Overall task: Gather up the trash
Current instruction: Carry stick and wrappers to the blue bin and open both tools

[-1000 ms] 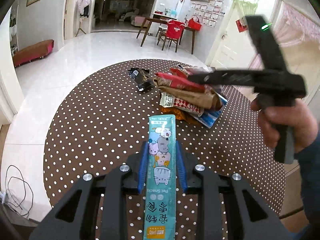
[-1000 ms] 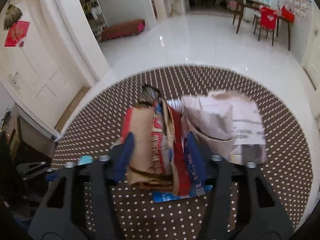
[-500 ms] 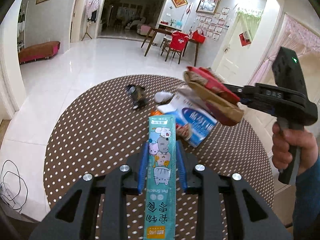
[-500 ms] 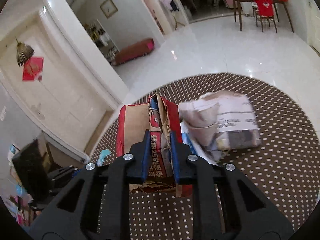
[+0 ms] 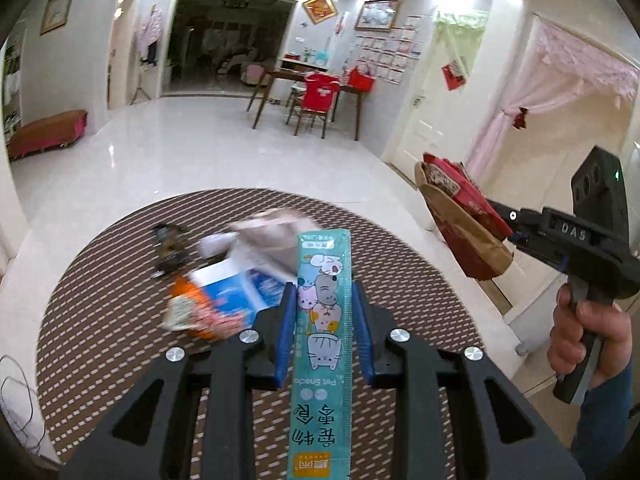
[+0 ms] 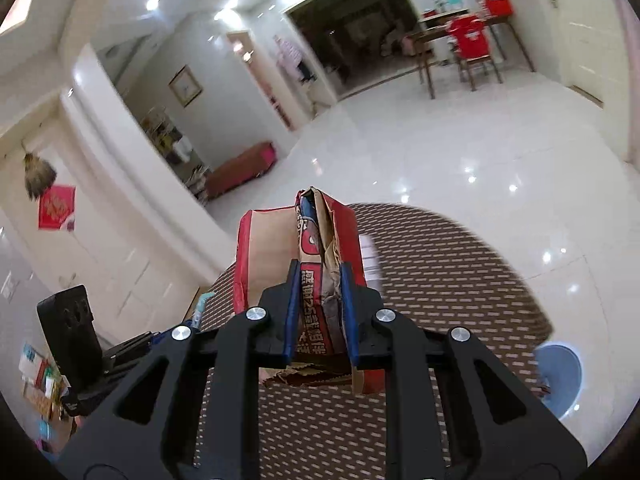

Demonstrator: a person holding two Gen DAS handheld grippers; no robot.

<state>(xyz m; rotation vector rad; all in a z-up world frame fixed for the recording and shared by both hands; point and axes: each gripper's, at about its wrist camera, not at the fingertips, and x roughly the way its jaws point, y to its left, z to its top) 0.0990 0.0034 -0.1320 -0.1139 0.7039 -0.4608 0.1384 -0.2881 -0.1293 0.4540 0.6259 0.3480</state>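
Note:
My left gripper (image 5: 322,292) is shut on a long teal pet-snack sachet (image 5: 323,340) that stands up between its blue pads, above the round brown dotted table (image 5: 100,300). A person's hand (image 5: 588,336) carries my right gripper (image 5: 506,232) at the right, off the table's edge. It is shut on a red-and-brown paper wrapper (image 5: 460,216) held in the air. In the right wrist view that gripper (image 6: 320,270) clamps the folded wrapper (image 6: 272,248). Loose trash lies on the table: a blue-and-white packet (image 5: 236,288), crumpled paper (image 5: 276,232), a dark wrapper (image 5: 170,246).
A pale blue bin (image 6: 558,376) stands on the white floor beside the table. A cable (image 5: 12,384) lies on the floor at the left. A dining table with a red chair (image 5: 316,96) and a low bench (image 5: 48,132) are far off.
The right gripper's jaws closed on the red-and-brown wrapper and lifted it off the pile, up and to the right. The left gripper rose with the sachet still in it.

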